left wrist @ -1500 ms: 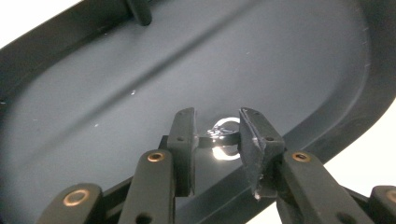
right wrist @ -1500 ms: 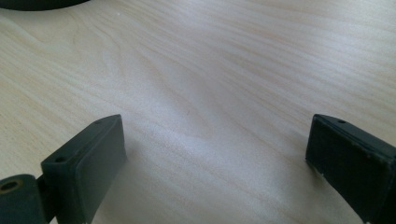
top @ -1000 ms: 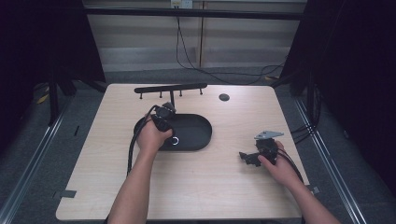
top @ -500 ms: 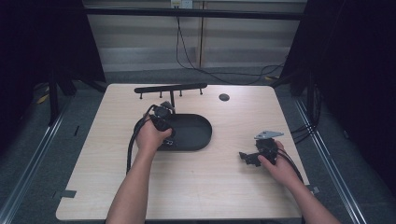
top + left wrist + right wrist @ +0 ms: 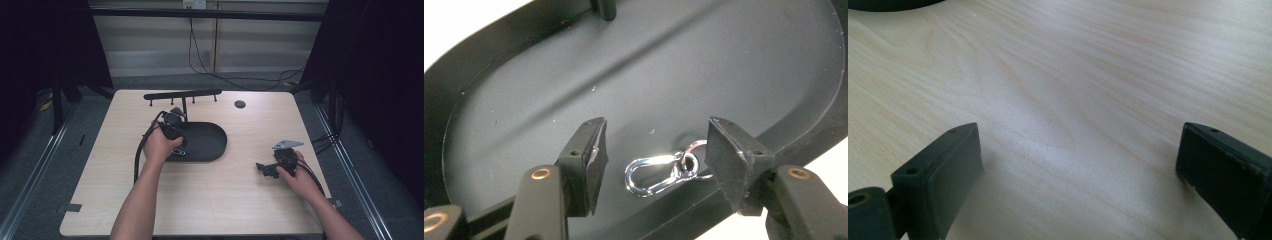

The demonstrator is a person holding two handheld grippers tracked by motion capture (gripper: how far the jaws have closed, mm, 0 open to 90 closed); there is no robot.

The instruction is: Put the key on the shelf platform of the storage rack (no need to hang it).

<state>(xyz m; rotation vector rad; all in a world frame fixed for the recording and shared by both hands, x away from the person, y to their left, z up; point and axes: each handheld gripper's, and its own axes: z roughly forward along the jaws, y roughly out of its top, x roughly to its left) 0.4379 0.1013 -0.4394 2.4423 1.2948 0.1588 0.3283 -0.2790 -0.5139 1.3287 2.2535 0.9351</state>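
Observation:
A shiny metal snap clip with a small ring [image 5: 656, 172] lies flat on the floor of a black oval tray [image 5: 674, 65], near its rim. My left gripper [image 5: 656, 132] hangs just above it. Its jaws have just been opening and now stand apart on either side of the clip, and the pads do not touch it. In the high view the left gripper [image 5: 176, 136] is over the tray's [image 5: 210, 137] left end, with the clip [image 5: 179, 151] beside the hand. My right gripper [image 5: 262, 169] rests low on the wooden table at the right. The right gripper's [image 5: 1080, 137] jaws are wide apart over bare wood.
A black post rises from the tray and carries a crossbar with small pegs [image 5: 182, 95] behind the left hand. A small round black disc [image 5: 240, 104] lies near the table's far edge. Cables trail from both grippers. Bare wood [image 5: 210, 200] lies between the two forearms.
The left hand has shifted only slightly over the tray's left end. The right hand and its gripper have kept still.

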